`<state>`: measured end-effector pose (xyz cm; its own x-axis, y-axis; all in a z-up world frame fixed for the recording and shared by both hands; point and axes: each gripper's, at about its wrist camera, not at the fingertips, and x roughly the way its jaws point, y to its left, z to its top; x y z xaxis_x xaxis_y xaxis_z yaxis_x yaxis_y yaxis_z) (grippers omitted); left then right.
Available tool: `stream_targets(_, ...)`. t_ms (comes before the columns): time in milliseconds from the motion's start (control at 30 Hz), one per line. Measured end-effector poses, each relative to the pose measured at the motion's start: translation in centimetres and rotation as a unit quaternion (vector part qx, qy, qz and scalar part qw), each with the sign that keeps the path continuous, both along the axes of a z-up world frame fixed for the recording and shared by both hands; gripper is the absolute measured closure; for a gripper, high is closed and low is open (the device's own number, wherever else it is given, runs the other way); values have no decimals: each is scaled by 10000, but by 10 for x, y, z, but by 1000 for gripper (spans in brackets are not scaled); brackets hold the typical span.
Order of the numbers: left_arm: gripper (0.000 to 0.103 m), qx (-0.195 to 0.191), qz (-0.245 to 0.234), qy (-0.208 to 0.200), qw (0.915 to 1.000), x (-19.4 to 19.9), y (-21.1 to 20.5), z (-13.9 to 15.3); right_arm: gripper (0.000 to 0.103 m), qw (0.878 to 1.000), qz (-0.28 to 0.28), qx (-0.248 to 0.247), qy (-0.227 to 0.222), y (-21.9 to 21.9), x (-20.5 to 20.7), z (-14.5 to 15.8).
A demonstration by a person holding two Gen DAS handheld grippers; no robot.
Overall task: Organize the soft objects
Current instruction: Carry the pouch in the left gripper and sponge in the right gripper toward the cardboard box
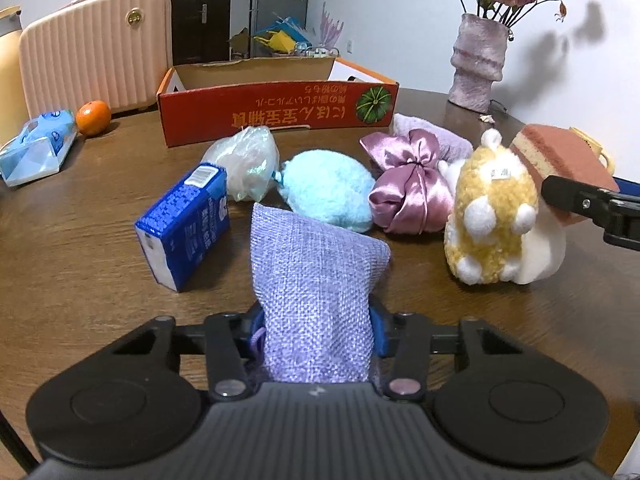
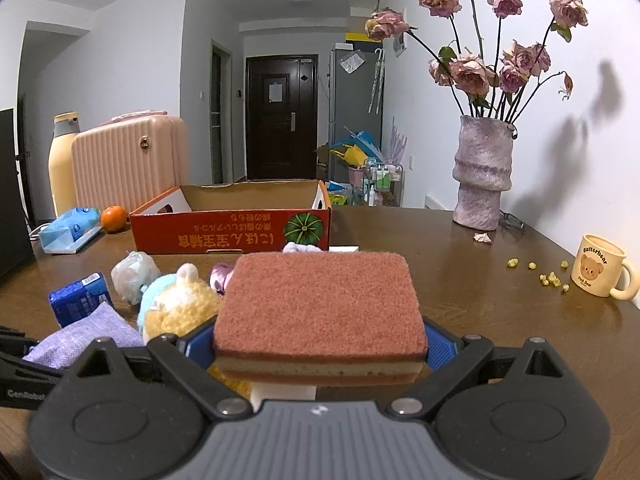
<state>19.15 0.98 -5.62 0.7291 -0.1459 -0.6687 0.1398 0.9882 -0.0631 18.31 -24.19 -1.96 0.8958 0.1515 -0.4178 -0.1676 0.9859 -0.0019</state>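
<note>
My left gripper (image 1: 318,330) is shut on a lilac woven pouch (image 1: 316,284) and holds it above the table. My right gripper (image 2: 320,350) is shut on a sponge (image 2: 320,312) with a reddish scouring top; the sponge also shows in the left wrist view (image 1: 560,152). On the table lie a pale blue plush (image 1: 328,190), a pink satin bag (image 1: 408,192), a yellow plush toy (image 1: 492,216), a clear plastic bag (image 1: 246,160), a lilac towel (image 1: 440,136) and a blue tissue pack (image 1: 188,224). An open orange cardboard box (image 1: 276,112) stands behind them.
A tangerine (image 1: 93,117) and a light blue wipes pack (image 1: 36,148) lie at the left. A pink suitcase (image 1: 96,48) stands behind. A vase of roses (image 2: 482,176) and a cream mug (image 2: 600,266) with yellow crumbs stand at the right.
</note>
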Motion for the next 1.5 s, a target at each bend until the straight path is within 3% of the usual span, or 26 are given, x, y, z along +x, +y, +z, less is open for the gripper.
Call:
stream_targets(767, 58, -12, 251, -768, 9967, 6, 19, 54, 5, 9993, 140, -62, -330, 8, 24, 27)
stream_targets(1500, 58, -33, 414, -1467, 9883, 67, 30, 108, 5, 9982, 335, 43, -497, 29, 100, 57)
